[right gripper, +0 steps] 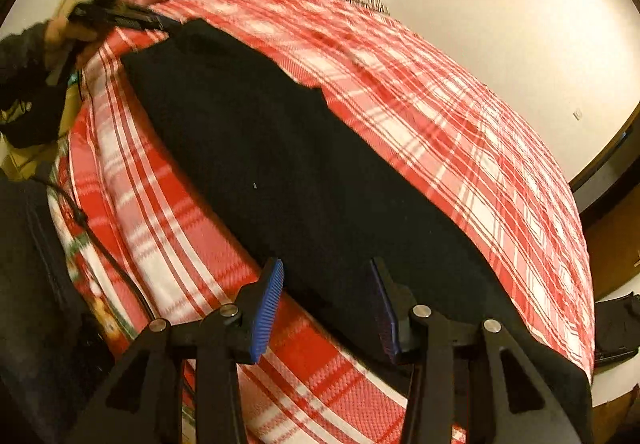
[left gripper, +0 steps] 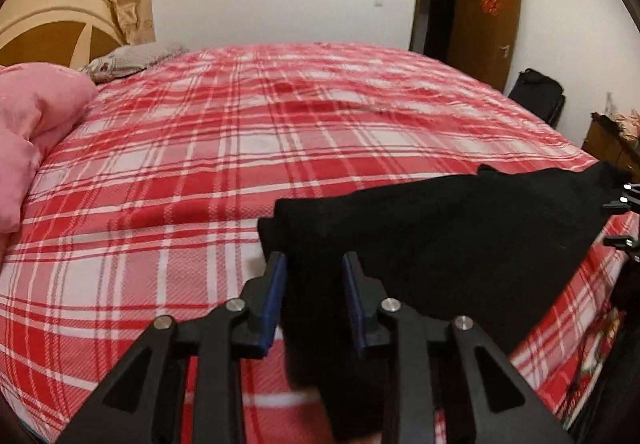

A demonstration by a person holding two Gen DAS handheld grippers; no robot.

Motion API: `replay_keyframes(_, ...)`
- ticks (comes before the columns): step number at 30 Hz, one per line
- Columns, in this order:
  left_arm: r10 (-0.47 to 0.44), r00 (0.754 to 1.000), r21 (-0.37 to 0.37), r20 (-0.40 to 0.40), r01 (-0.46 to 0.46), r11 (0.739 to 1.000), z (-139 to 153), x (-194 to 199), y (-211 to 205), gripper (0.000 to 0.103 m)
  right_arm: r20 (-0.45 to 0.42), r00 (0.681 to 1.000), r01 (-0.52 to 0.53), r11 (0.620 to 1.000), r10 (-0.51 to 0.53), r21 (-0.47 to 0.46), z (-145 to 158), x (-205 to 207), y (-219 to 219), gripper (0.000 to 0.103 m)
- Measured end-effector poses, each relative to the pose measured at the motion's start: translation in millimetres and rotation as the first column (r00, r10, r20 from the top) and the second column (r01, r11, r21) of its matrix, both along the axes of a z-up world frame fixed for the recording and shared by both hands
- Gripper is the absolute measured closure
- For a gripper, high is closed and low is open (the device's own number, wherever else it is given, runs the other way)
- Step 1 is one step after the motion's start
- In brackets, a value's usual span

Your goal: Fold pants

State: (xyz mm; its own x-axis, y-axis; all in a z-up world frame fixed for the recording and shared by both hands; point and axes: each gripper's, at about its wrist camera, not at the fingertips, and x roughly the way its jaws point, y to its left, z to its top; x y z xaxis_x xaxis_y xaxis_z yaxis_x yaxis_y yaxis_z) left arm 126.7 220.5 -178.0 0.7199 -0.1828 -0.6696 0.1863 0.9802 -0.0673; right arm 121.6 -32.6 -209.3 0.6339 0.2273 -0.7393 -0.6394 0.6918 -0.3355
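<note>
Along the near edge of the bed point(left gripper: 280, 131) the black pants point(left gripper: 460, 236) lie stretched flat on the red plaid bedspread, one end under each of my claws. My left claw point(left gripper: 316, 304) straddles that end of the cloth with its jaws apart; the blue pads point(left gripper: 276, 304) do not look pressed onto the fabric, so I judge it holds nothing. My right claw point(right gripper: 328, 316) stands open too, its near pad point(right gripper: 266, 318) over the plaid and the other at the pants' near edge.

What worries me is a shallow bite. If I close either claw from here, it may catch only the top layer, and the fold would come up lopsided. The pants also sit close to the bed's edge, so a hard pull toward me could drag them off. Black cloth hides its creases from both cameras, so I could miss a bunched layer.
</note>
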Motion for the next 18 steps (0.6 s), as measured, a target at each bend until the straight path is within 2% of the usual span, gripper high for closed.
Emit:
replay_keyframes(6, 0.105, 0.994, -0.051, -0.008, -0.105, 0.993, 3, 0, 19, 0.07, -0.008, 1.0, -0.002, 1.0, 0.002, -0.003, -7, 1, 2, 0.058)
replay_keyframes(8, 0.1, 0.995, -0.101, -0.019, -0.101, 0.99, 2, 1, 23, 0.07, -0.007, 1.0, -0.006, 1.0, 0.006, -0.004, -9, 0, 5, 0.058)
replay_keyframes(10, 0.093, 0.995, -0.101, -0.028, -0.095, 0.99, 1, 3, 21, 0.072, -0.004, 1.0, -0.009, 1.0, 0.009, -0.002, -8, -1, 7, 0.058)
replay_keyframes(14, 0.078, 0.996, -0.179, -0.052, -0.087, 0.98, -1, 10, 21, 0.073, 0.009, 1.0, -0.019, 1.0, 0.019, -0.001, -5, -5, 10, 0.058)
replay_keyframes(18, 0.089, 0.992, -0.222, -0.088, -0.107, 0.969, -4, 15, 23, 0.073, 0.013, 1.0, -0.016, 1.0, 0.016, -0.003, -5, -6, 11, 0.058)
